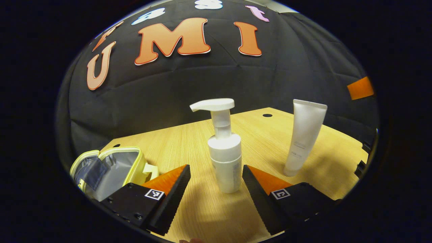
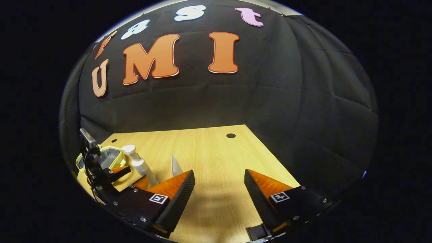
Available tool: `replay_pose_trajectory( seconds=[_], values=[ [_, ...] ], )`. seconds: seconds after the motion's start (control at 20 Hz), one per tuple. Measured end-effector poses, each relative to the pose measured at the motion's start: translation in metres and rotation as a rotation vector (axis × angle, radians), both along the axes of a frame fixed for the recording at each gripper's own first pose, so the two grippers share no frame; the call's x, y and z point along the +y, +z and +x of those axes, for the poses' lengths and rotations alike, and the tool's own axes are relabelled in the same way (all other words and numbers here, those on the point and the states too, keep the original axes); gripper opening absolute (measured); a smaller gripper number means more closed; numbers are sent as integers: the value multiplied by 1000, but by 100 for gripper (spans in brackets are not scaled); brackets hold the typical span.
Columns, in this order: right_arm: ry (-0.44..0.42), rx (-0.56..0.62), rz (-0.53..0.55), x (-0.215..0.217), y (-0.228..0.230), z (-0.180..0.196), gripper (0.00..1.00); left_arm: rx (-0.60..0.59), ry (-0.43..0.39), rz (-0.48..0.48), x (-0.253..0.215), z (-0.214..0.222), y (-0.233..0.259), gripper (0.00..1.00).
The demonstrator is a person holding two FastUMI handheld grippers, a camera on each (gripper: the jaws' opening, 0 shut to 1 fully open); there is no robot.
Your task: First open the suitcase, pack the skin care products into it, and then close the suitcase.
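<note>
Two products wait on your table [image 1: 189, 141], and the suitcase [image 1: 111, 168] at far left already lies unzipped to receive them. Your left gripper [image 1: 216, 189] brackets the upright pump bottle [image 1: 225, 158], fingers spread and not touching, ready to pinch. Farther right stands the tube [image 1: 303, 138]. Your right gripper [image 2: 219, 189] hangs wide apart, empty, out of the way.

- The left gripper [image 1: 216, 189] has two wedge-shaped fingers with saw-toothed inner edges, set on black blocky mounts.
- Each mount carries a small square black-and-white marker tag [image 1: 154, 194] and round screws.
- The right gripper [image 2: 219, 195] has the same build: toothed wedges, black mounts, marker tags, screws.
</note>
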State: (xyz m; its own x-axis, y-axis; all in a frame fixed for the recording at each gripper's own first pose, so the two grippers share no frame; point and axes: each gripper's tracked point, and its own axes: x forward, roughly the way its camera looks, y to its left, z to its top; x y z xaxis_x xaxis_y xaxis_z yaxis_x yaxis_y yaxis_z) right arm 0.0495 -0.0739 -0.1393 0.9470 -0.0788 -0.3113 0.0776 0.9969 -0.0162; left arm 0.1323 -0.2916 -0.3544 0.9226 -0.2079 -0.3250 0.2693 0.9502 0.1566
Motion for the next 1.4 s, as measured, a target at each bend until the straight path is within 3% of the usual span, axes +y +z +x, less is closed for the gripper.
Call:
replay_pose_trajectory(
  seconds=[0.4, 0.45, 0.55, 0.6, 1.1, 1.4],
  values=[
    [15, 55, 3, 5, -23, -1, 94, -9, 30, -64, -20, 14, -11, 99],
    [21, 60, 2, 6, -27, -1, 94, -7, 39, -69, -19, 14, -12, 95],
    [35, 72, -5, 11, -35, -1, 94, -7, 52, -79, -20, 14, -10, 67],
    [47, 77, -10, 15, -38, -1, 94, -4, 52, -86, -20, 17, -12, 65],
    [209, 103, 13, 76, -82, 30, 95, 60, 44, -115, 0, -3, 29, 62],
    [226, 150, 15, 95, -120, 69, 95, 64, 60, -137, 22, -20, 73, 62]
  ],
)
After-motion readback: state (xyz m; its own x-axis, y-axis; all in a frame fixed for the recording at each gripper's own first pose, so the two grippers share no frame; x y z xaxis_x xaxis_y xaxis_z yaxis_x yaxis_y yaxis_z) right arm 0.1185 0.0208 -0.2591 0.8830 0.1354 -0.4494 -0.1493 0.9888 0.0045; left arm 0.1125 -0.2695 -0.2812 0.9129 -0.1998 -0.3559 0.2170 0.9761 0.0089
